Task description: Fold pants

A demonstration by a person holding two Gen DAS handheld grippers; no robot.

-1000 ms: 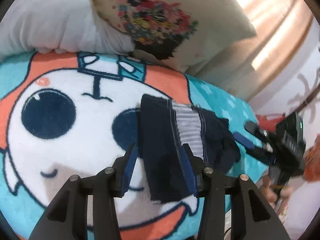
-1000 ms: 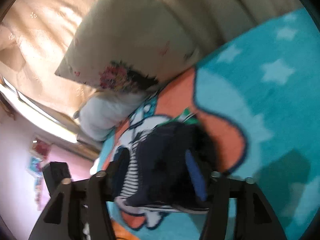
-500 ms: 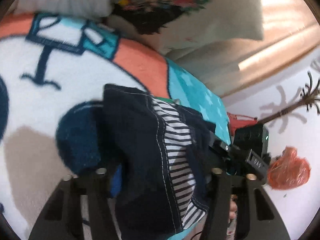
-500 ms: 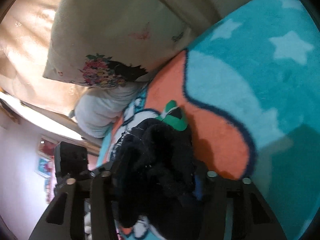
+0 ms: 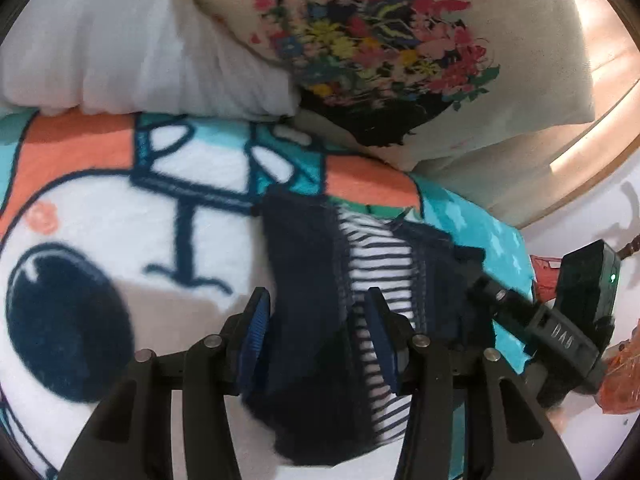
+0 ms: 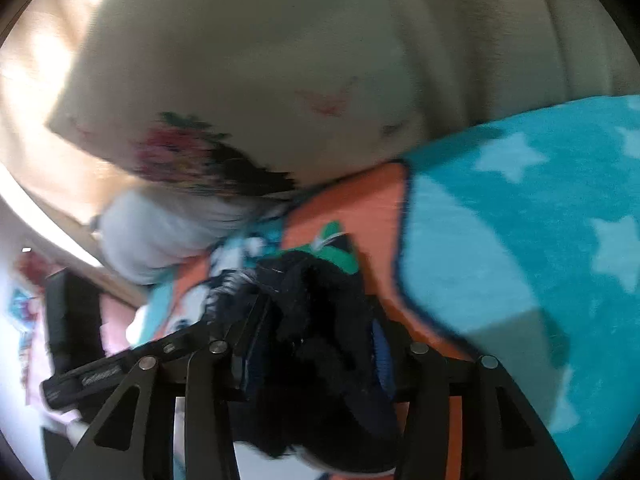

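Dark navy pants [image 5: 308, 280] with a striped white lining [image 5: 376, 256] lie folded on a cartoon-print blanket [image 5: 120, 240]. My left gripper [image 5: 318, 320] has its blue pads on either side of the near end of the bundle, closed on it. My right gripper [image 6: 316, 352] is closed on the other end of the pants [image 6: 316, 320], where the dark cloth bunches and a green tag [image 6: 336, 244] shows. In the left wrist view the right gripper [image 5: 532, 320] sits at the bundle's right edge. The right wrist view is blurred.
A floral cream pillow [image 5: 400, 40] and a white pillow [image 5: 120, 48] lie just beyond the pants. The teal, star-print part of the blanket [image 6: 520, 240] extends right. An orange-red bag [image 5: 620, 376] sits past the bed's right edge.
Both grippers have shifted with the bundle toward the pillows. The left wrist view has pulled back from the close-up, and the pants now lie nearer the pillow edge.
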